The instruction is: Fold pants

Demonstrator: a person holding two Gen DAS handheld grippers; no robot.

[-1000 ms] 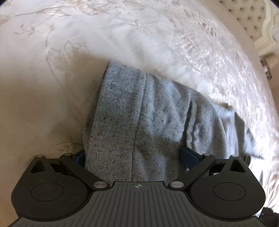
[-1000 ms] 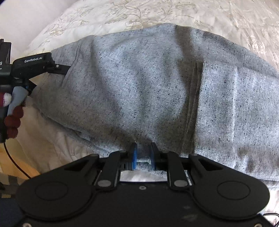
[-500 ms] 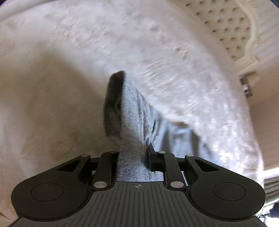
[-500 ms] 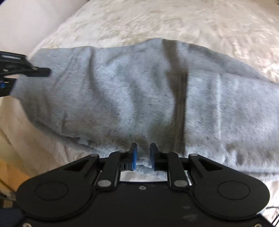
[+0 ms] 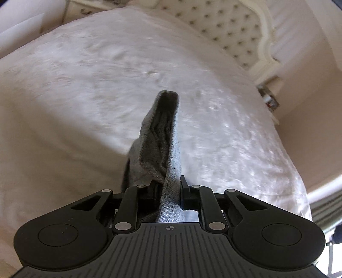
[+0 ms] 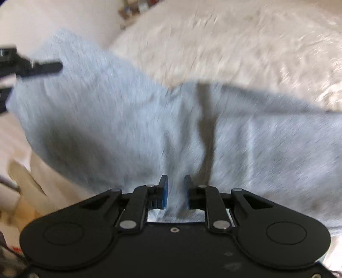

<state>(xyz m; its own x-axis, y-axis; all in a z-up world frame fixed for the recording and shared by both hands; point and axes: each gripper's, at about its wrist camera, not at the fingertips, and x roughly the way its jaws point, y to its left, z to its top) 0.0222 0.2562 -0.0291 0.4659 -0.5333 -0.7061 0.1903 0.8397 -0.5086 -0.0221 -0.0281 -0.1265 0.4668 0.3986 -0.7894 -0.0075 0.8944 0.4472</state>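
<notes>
The grey speckled pants (image 5: 162, 141) hang bunched from my left gripper (image 5: 168, 190), which is shut on their edge and holds them well above the bed. In the right wrist view the pants (image 6: 132, 132) spread wide and blurred in front of me. My right gripper (image 6: 175, 190) is shut on their near edge. The left gripper (image 6: 32, 68) shows at the far left of that view, at the pants' left end.
A cream floral bedspread (image 5: 74, 89) covers the bed below. A tufted cream headboard (image 5: 230, 30) stands at the back right. A pale wall (image 5: 316, 89) lies to the right, and a nightstand (image 5: 85, 8) at the back left.
My left gripper has closed on the pants and lifted them off the bed. My right gripper has stayed shut and risen with them. The pants now hang between both.
</notes>
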